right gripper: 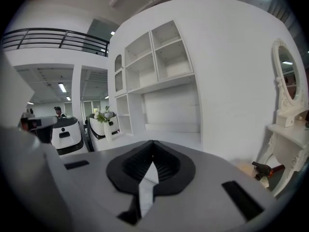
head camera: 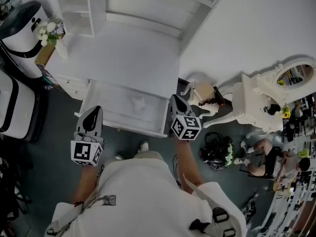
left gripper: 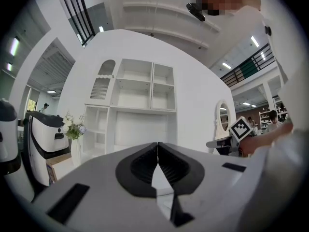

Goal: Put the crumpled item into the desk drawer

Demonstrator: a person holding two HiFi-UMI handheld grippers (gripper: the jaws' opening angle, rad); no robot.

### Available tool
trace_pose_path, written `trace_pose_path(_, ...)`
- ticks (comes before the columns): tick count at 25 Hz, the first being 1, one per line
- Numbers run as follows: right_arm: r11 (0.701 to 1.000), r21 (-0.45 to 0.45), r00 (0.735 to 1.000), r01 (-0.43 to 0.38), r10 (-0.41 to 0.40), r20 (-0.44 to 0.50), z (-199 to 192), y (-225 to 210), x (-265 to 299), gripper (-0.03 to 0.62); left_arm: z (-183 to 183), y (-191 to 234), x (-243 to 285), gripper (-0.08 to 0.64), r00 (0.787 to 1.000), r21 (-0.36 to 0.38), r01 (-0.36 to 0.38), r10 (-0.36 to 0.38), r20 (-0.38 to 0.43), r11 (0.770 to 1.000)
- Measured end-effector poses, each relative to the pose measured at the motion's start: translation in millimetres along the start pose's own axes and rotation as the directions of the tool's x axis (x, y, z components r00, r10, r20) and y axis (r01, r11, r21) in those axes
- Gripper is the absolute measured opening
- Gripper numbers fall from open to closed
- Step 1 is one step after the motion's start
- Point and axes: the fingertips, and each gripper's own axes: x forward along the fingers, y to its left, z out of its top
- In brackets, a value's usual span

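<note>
The white desk (head camera: 133, 58) has its drawer (head camera: 123, 124) pulled out toward me. Inside the drawer lies a small crumpled white item (head camera: 138, 102), hard to make out against the white bottom. My left gripper (head camera: 93, 109) hovers at the drawer's front left corner, jaws shut and empty. At the drawer's right side is my right gripper (head camera: 174, 99), also shut with nothing in it. In the left gripper view the left gripper (left gripper: 157, 147) points at the desk's shelves; the right gripper (right gripper: 152, 144) does the same in the right gripper view. Neither of these views shows the drawer.
A white and black machine (head camera: 22, 31) and a flower vase (head camera: 50, 31) stand left of the desk. To the right are a stool with a dark hair dryer (head camera: 213, 100), a white dressing table with mirror (head camera: 276, 90), a black bag (head camera: 217, 152) and a seated person (head camera: 266, 159).
</note>
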Motion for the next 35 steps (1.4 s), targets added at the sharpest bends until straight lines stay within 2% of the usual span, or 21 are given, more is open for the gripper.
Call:
trace_pose_path(4, 0.999, -0.006, 0.996, -0.044, 0.044, 0.081, 45.0, -3.2, -6.6, 0.011, 10.6, -0.8, 14.4, 0.016, 1.0, 0.017, -0.016, 0.016, 0.015, 1.0)
trace_pose_path(10, 0.991, -0.097, 0.978, -0.094, 0.11, 0.178, 104.8, -0.4, -21.1, 0.011, 26.0, -8.6, 31.7, 0.016, 0.999, 0.036, -0.03, 0.029, 0.029, 0.999)
trace_pose_path(14, 0.984, -0.138, 0.962, -0.11, 0.14, 0.233, 128.9, 0.5, -34.3, 0.011, 40.5, -10.4, 37.1, 0.017, 0.998, 0.051, -0.047, 0.045, 0.052, 0.998)
trace_pose_path(21, 0.983, -0.12, 0.933, -0.139, 0.171, 0.317, 162.8, -7.6, -57.7, 0.011, 68.7, -10.3, 43.1, 0.016, 0.994, 0.04, -0.079, 0.076, 0.08, 0.996)
trace_pose_path(28, 0.979, -0.164, 0.927, -0.123, 0.173, 0.333, 168.6, -10.1, -64.8, 0.011, 79.8, -3.6, 31.2, 0.016, 0.99, 0.078, -0.126, 0.12, 0.075, 0.989)
trace_pose_path(35, 0.98, -0.168, 0.934, -0.104, 0.154, 0.321, 157.2, -7.4, -70.7, 0.011, 78.6, 6.5, 9.8, 0.015, 0.984, 0.082, -0.169, 0.165, 0.061, 0.982)
